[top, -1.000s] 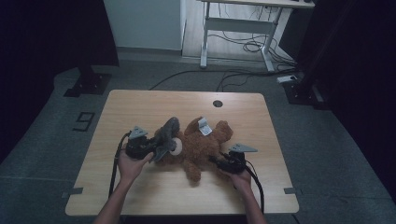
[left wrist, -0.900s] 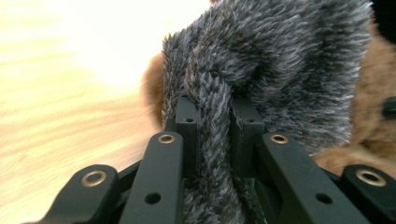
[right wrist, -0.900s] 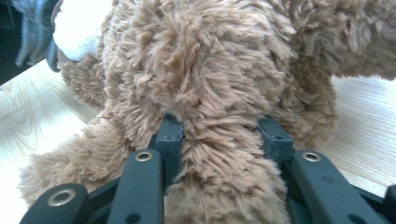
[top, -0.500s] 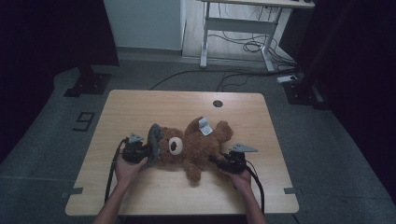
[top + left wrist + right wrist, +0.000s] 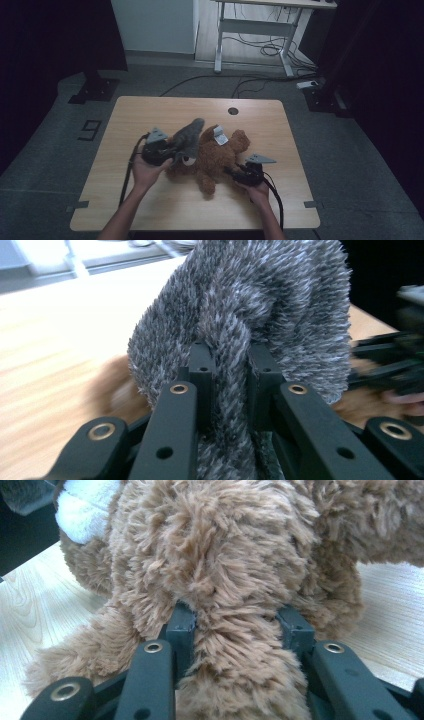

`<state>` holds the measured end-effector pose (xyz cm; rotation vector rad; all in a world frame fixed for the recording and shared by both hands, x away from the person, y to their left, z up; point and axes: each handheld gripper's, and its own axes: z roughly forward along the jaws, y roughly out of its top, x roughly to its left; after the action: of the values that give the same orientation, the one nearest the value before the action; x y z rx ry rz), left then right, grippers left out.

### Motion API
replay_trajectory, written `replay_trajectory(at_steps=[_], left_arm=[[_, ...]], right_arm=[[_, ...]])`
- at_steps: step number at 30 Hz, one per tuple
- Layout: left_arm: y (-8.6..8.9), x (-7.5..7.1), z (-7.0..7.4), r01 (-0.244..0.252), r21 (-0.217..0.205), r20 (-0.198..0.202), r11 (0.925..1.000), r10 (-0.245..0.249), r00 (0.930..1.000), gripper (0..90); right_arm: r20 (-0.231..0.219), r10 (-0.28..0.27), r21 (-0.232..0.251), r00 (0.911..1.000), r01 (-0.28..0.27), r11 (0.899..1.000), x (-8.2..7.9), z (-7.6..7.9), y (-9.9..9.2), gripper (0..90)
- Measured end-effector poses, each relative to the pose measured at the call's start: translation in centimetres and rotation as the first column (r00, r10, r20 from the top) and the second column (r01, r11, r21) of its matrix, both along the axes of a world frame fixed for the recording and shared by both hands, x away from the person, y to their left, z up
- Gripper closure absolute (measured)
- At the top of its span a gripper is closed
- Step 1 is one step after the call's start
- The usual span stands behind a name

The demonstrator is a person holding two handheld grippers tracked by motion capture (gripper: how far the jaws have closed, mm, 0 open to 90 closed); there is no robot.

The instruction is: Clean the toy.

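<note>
Dim high view with black surroundings; both gripper views brighter, blurred toward edges.

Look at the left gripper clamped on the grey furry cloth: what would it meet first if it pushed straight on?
Probably the brown teddy bear just beyond the grey furry cloth that the left gripper holds; depth is hard to judge.

Bare forearms, no sleeves. Two black grippers: left gripper, right gripper, each topped by a grey three-cornered plate and trailing a black cable. Black jaws with flat, broad arms, brass-ringed holes and small dark screw holes; squared dark pads at the tips.
</note>
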<state>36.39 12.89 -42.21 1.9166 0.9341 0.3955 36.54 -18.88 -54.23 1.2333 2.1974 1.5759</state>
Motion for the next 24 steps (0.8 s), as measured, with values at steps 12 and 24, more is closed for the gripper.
replay_trajectory(at_steps=[12,24], left_arm=[[-12.3,0.9,-4.2,0.171,0.1,-0.087,0.9801,-0.163,0.9828,76.8],[-3.8,0.6,-1.7,0.004,0.114,-0.033,0.9935,-0.001,0.9995,77.3]], right_arm=[[0.003,-0.012,0.012,0.9999,0.012,1.0,-0.1,-0.2,0.0,60.7],[0.018,-0.007,0.012,0.9998,0.007,1.0,-0.2,-0.3,-0.1,60.8]])
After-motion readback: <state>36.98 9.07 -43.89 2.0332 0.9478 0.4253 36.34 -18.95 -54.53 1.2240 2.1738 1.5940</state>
